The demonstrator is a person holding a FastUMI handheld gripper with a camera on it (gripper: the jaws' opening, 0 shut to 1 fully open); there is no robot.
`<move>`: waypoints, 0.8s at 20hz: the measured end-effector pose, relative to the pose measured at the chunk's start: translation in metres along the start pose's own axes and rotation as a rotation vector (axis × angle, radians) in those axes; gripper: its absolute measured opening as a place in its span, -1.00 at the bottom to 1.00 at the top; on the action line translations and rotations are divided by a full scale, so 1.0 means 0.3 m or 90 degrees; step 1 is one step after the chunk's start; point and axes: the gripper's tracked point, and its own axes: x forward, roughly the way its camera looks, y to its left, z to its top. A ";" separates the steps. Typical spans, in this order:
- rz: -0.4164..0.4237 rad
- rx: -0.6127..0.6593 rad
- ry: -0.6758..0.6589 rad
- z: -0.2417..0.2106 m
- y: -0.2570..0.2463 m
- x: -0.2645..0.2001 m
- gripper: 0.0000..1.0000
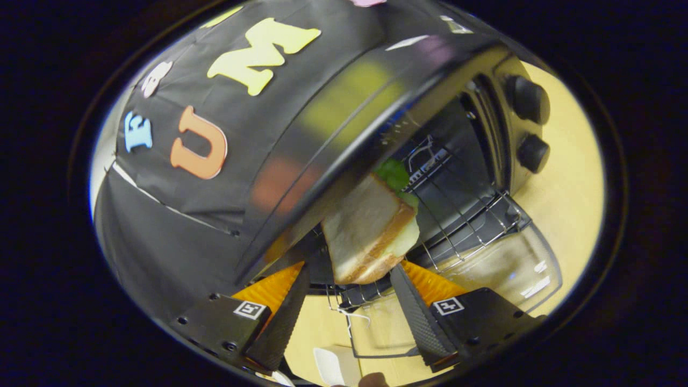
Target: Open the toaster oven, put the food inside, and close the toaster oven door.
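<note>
The black toaster oven (333,134) stands open, and its glass door (500,269) is folded down flat in front of it. A sandwich (368,228) of white bread with green lettuce sits in the oven's mouth, over the front of the wire rack (473,215). Its near end reaches in between my fingertips. My gripper (350,267) is tilted against the oven. Its right finger (411,306) lies against the sandwich's edge. A narrow dark gap separates the left finger (290,309) from the bread.
Two black knobs (529,123) sit on the oven's panel beside the opening. The oven rests on a pale wooden table (570,188). A small white object (336,365) lies on the table below my fingers.
</note>
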 end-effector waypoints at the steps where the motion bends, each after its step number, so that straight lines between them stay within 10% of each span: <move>1: -0.010 -0.018 0.009 -0.014 0.002 -0.019 0.95; 16: -0.132 -0.274 -0.035 -0.152 -0.094 -0.441 1.00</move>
